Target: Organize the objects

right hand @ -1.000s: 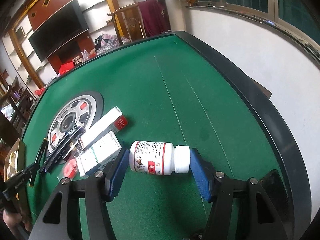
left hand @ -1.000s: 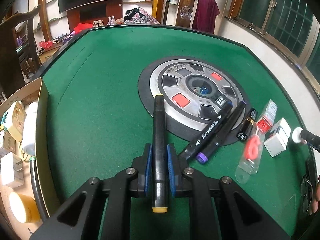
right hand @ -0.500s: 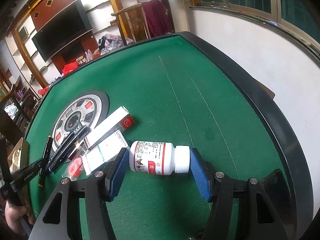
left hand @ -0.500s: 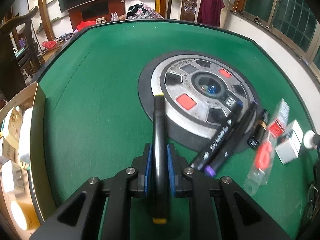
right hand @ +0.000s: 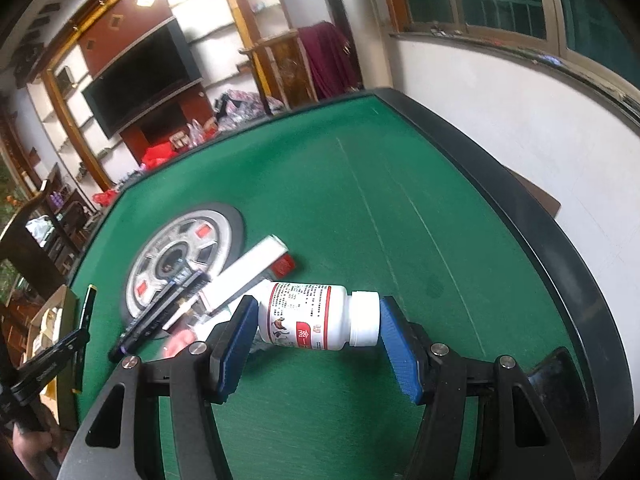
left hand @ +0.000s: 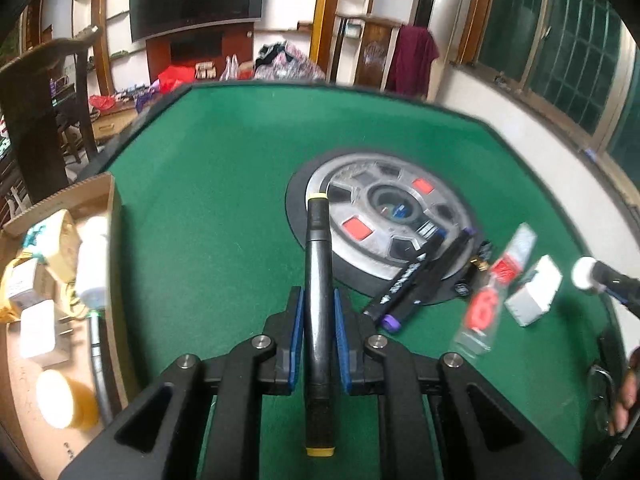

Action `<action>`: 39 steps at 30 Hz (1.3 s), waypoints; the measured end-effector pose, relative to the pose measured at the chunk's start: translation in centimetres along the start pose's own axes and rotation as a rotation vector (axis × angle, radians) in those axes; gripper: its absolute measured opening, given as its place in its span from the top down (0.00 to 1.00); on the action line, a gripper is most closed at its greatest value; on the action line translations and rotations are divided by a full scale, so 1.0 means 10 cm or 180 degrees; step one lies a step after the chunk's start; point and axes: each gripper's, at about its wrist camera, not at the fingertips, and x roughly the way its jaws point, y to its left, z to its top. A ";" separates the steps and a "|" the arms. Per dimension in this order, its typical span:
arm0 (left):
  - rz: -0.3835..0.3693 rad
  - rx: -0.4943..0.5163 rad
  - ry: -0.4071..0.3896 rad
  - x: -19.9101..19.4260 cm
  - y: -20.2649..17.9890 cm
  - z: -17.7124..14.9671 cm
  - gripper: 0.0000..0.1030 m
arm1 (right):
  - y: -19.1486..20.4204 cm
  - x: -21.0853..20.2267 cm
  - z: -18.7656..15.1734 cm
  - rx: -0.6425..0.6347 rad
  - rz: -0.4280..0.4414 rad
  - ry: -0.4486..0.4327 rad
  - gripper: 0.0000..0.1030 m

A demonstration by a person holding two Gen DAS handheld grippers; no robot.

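My left gripper is shut on a black marker with yellow ends, held lengthwise above the green table. My right gripper is shut on a white pill bottle with a red-edged label; one pad presses its base, the other its cap. The bottle's cap shows at the right edge of the left wrist view. Two black markers lie on the rim of the round silver centre plate. In the right wrist view the left gripper carries its marker at the far left.
An open cardboard box with several small items stands at the table's left edge. A clear packet with a red piece, a white box and a long white box lie right of the markers. A dark flat object sits near the right rim.
My left gripper has risen with the marker, and the cardboard box shows more fully at the left. My right gripper tilted up slightly, the bottle still between its pads.
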 end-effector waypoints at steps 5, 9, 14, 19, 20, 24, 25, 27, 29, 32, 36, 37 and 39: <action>-0.0202 -0.0153 -0.0254 -0.50 0.17 -0.05 0.86 | 0.21 -0.07 -0.05 -0.0076 0.0270 -0.0064 0.36; -0.0239 -0.0247 -0.0421 -0.88 0.39 -0.12 0.86 | 0.54 -0.12 -0.10 -0.0199 0.0546 -0.0015 0.36; -0.0138 -0.0412 -0.0571 -1.26 0.77 -0.28 0.86 | 1.22 -0.15 -0.24 -0.0497 0.0967 0.0148 0.35; 0.0050 -0.0747 -0.0601 -1.47 1.33 -0.46 0.86 | 2.18 -0.08 -0.47 -0.0958 0.1435 0.0509 0.35; 0.0065 -0.0798 -0.0593 -1.49 1.43 -0.49 0.86 | 2.34 -0.07 -0.53 -0.1031 0.1513 0.0583 0.35; 0.0190 -0.1038 -0.0587 -1.54 1.83 -0.63 0.86 | 3.04 0.05 -0.73 -0.1322 0.1718 0.0855 0.35; 0.0221 -0.1088 -0.0578 -1.54 1.92 -0.66 0.86 | 3.20 0.09 -0.77 -0.1380 0.1752 0.0912 0.35; 0.0300 -0.1180 -0.0541 -1.53 2.09 -0.72 0.86 | 3.48 0.16 -0.83 -0.1456 0.1812 0.1019 0.35; 0.0341 -0.1257 -0.0503 -1.51 2.23 -0.77 0.86 | 3.73 0.22 -0.89 -0.1518 0.1850 0.1099 0.35; 0.0377 -0.1308 -0.0425 -1.42 2.36 -0.80 0.86 | 3.98 0.30 -0.96 -0.1588 0.1842 0.1156 0.35; 0.0387 -0.1364 -0.0299 -1.29 2.47 -0.85 0.86 | 4.23 0.38 -1.04 -0.1675 0.1832 0.1218 0.35; 0.0387 -0.1371 -0.0282 -1.26 2.50 -0.86 0.86 | 4.27 0.41 -1.06 -0.1691 0.1824 0.1236 0.35; 0.0382 -0.1385 -0.0257 -1.23 2.54 -0.88 0.86 | 4.36 0.47 -1.09 -0.1724 0.1810 0.1277 0.35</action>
